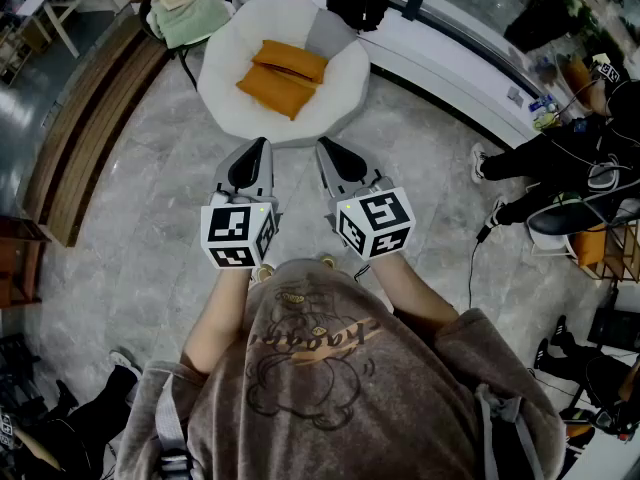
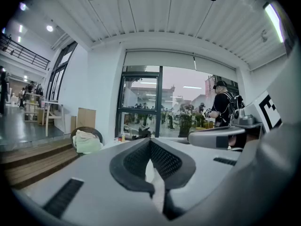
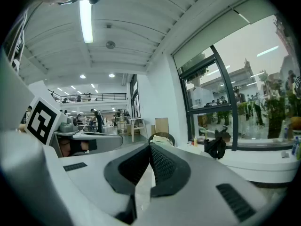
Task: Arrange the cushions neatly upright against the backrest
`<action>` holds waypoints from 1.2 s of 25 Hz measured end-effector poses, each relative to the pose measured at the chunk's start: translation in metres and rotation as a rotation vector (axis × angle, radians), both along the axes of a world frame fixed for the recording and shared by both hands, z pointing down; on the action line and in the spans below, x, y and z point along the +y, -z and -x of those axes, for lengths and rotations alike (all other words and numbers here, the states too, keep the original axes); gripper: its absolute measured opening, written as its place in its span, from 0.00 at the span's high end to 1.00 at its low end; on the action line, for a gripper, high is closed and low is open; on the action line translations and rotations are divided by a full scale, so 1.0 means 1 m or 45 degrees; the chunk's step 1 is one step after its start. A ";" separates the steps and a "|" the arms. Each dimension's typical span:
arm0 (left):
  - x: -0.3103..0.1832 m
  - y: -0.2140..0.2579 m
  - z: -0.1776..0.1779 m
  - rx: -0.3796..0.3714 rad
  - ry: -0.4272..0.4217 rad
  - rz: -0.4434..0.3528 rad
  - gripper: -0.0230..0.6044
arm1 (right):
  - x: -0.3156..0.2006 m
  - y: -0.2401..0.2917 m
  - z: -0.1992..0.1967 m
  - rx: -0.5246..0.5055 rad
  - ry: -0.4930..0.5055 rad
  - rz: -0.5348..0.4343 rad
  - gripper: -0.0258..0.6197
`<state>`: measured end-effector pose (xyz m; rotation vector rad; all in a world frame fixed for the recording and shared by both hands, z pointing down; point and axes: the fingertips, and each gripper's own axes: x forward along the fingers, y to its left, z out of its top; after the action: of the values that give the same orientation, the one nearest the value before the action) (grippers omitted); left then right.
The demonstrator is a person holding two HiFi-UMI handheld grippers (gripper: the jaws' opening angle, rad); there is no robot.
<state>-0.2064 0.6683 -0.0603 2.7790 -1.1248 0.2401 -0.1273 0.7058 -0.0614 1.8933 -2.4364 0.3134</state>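
Two orange cushions [image 1: 276, 89] lie flat in the white chair [image 1: 226, 83]; left gripper [image 1: 263, 145], right gripper [image 1: 324, 149] closed, empty

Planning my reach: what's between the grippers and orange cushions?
Head view: only floor and the white chair's rim separate left gripper and right gripper from the orange cushions.

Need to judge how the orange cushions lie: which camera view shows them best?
The head view: both orange cushions lie flat, side by side, on the white chair, seen from above. The left and right gripper views look out across the room above chair level and show neither cushion.
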 end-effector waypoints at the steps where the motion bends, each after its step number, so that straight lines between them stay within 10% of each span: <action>1: 0.000 -0.001 -0.002 0.000 0.005 -0.004 0.96 | 0.000 -0.002 -0.002 -0.003 0.006 -0.002 0.93; 30: -0.050 -0.036 -0.080 0.025 0.034 -0.005 0.96 | -0.038 -0.037 -0.090 -0.023 0.093 -0.020 0.93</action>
<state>-0.1269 0.6182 -0.0247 2.7612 -1.1583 0.2077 -0.0373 0.6678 -0.0248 1.8097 -2.5197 0.3105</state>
